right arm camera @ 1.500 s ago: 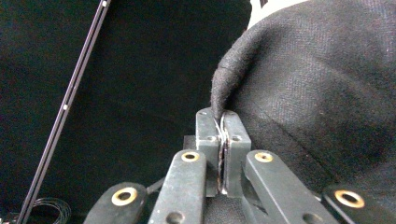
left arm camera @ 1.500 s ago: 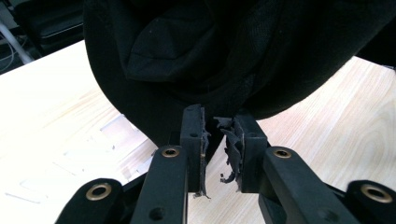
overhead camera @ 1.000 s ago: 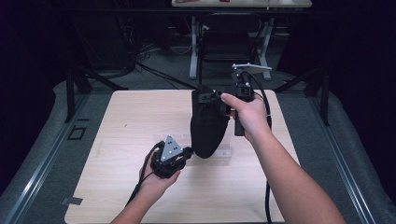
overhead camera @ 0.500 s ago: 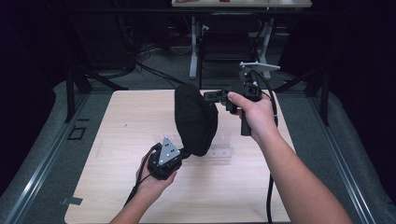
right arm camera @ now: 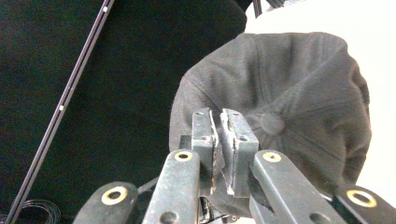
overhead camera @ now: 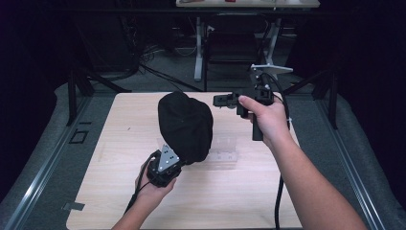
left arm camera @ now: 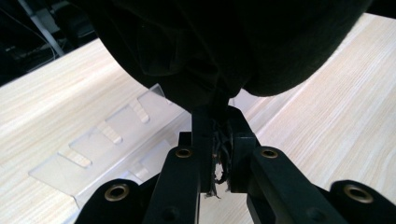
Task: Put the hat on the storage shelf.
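Observation:
A black cap (overhead camera: 186, 125) stands up over the middle of the wooden table (overhead camera: 119, 143), held from below by my left gripper (overhead camera: 181, 161). In the left gripper view the jaws are shut on a fold of the cap's fabric (left arm camera: 219, 100), and the cap (left arm camera: 224, 46) bulges above them. My right gripper (overhead camera: 216, 99) is held in the air to the right of the cap, pointing left at it, a small gap away. In the right gripper view my right gripper (right arm camera: 223, 119) is shut with nothing between its pads, and the cap's crown (right arm camera: 299, 93) with its top button lies beyond.
A clear plastic holder (overhead camera: 222, 148) with slots lies flat on the table just right of the cap; in the left gripper view the clear holder (left arm camera: 107, 144) lies under the cap. Dark floor, table legs and cables lie beyond the far edge.
The right gripper has come off the cap and drawn back to the right. The cap has swung left and now stands over the left gripper, which has stayed in place.

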Demonstrator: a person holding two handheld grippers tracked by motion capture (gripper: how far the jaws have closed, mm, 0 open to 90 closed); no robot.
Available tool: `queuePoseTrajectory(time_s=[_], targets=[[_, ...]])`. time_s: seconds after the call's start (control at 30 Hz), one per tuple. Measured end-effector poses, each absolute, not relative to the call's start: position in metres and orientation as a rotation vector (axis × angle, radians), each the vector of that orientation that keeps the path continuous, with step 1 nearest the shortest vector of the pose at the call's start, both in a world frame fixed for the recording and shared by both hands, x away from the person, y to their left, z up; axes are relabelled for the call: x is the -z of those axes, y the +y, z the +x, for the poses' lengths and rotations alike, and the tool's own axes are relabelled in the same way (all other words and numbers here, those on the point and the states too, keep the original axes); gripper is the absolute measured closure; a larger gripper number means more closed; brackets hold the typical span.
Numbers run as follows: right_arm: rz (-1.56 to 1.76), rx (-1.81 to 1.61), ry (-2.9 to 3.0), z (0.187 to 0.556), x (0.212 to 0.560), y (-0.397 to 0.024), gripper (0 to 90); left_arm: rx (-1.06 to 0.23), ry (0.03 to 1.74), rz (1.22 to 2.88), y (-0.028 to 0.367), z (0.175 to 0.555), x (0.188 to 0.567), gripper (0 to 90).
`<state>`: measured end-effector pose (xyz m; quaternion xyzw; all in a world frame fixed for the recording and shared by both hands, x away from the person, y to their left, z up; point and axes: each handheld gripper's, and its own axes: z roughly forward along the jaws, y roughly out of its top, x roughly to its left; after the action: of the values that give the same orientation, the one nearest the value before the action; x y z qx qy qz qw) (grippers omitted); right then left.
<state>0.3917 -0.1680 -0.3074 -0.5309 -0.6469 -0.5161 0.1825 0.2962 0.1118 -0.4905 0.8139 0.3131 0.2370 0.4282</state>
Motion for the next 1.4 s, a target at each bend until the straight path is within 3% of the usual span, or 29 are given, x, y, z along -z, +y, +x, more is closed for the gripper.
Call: queuePoseTrajectory(time_s=[1.4], targets=[[-1.603, 1.429, -1.894, 0.381, 0.32, -0.194, 81.6, -0.518, 0.899, 1.939, 0.14, 0.294, 0.508, 79.5]])
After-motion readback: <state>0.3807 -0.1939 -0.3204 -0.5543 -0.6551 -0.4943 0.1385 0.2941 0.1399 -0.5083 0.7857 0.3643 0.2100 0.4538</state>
